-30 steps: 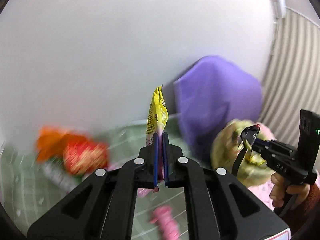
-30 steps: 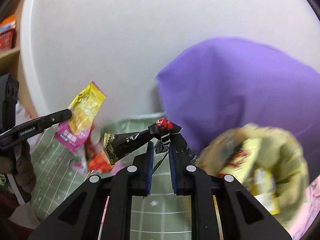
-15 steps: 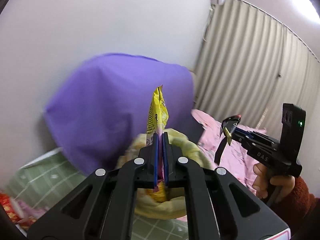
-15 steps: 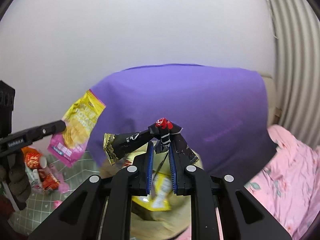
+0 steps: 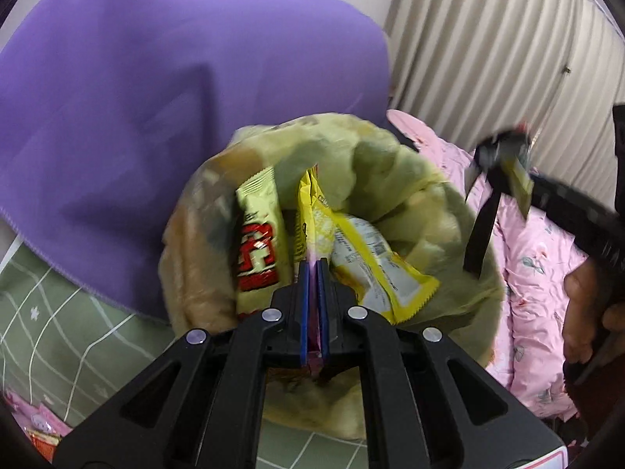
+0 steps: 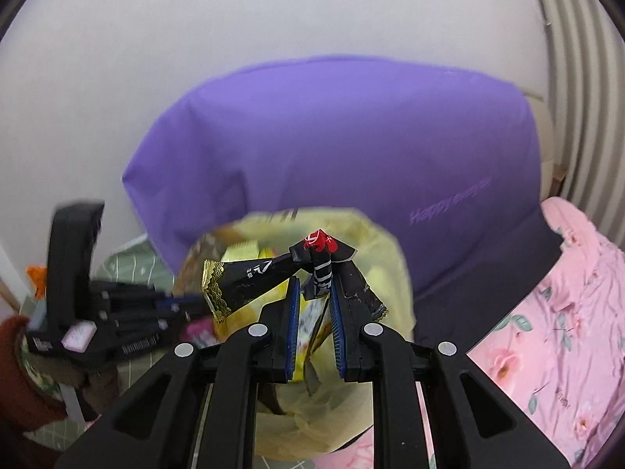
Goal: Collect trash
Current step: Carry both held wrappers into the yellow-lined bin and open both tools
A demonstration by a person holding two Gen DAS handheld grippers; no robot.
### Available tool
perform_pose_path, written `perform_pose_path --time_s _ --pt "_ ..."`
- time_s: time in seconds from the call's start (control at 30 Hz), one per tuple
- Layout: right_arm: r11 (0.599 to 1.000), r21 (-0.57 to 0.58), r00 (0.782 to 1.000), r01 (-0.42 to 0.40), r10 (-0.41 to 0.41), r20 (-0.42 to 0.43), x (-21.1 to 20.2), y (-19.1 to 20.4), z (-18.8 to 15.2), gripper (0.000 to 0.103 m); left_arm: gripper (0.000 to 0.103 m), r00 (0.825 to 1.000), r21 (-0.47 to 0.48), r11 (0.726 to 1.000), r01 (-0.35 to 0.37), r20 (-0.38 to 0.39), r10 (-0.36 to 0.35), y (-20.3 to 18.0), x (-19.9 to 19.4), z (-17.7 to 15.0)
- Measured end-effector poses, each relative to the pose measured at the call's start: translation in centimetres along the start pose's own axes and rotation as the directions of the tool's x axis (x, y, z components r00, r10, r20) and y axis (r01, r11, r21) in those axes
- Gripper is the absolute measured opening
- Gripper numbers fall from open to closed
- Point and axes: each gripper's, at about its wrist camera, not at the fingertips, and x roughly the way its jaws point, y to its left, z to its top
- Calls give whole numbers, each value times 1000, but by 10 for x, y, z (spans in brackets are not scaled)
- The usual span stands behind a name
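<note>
A yellow-lined trash bag (image 5: 394, 179) stands open in front of both grippers; it shows in the right wrist view (image 6: 375, 242) too. My left gripper (image 5: 314, 265) is shut on a yellow and pink snack packet (image 5: 308, 211), held over the bag's mouth. Wrappers lie inside, one cream and red (image 5: 258, 242), one yellow and white (image 5: 375, 262). My right gripper (image 6: 314, 285) has its jaws slightly apart, with a black and gold wrapper (image 6: 254, 277) still between them above the bag. The right gripper appears at the right of the left wrist view (image 5: 504, 164).
A purple cushion (image 5: 156, 90) leans on the white wall behind the bag. Pink floral bedding (image 6: 547, 312) lies to the right. A green checked sheet (image 5: 58, 312) with loose wrappers (image 5: 39, 430) lies at the left. Striped curtains (image 5: 508, 39) hang at the right.
Both grippers swung from the wrapper pile to over the bag and tilted down. The right jaws have parted a little around the black wrapper.
</note>
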Motion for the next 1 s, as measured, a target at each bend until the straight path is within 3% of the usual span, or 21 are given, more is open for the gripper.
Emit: perform_pose_path --time_s 0.2,0.4,0.77,0.9,0.97,1.0 --pt "999 -24 997 -26 24 -77 29 10 -21 16 4 1000 -28 999 -24 8 24 11 -11 -6" --pt "999 -38 996 -21 18 -89 32 10 -26 16 4 1000 -55 998 -21 15 22 13 -16 -6" --pt "1000 -26 995 -9 6 -102 30 8 -24 16 4 998 -121 991 56 20 -53 20 -19 -9" --pt "999 -31 994 -10 7 -107 30 10 -25 17 10 997 -142 987 70 45 -64 22 -27 -7" --pt "999 -43 993 -6 1 -115 31 13 -26 18 21 996 -146 987 68 66 -59 22 -36 -7" --pt "999 -49 994 -1 -4 -113 30 14 -27 25 25 995 -145 987 65 78 -54 22 -40 -7"
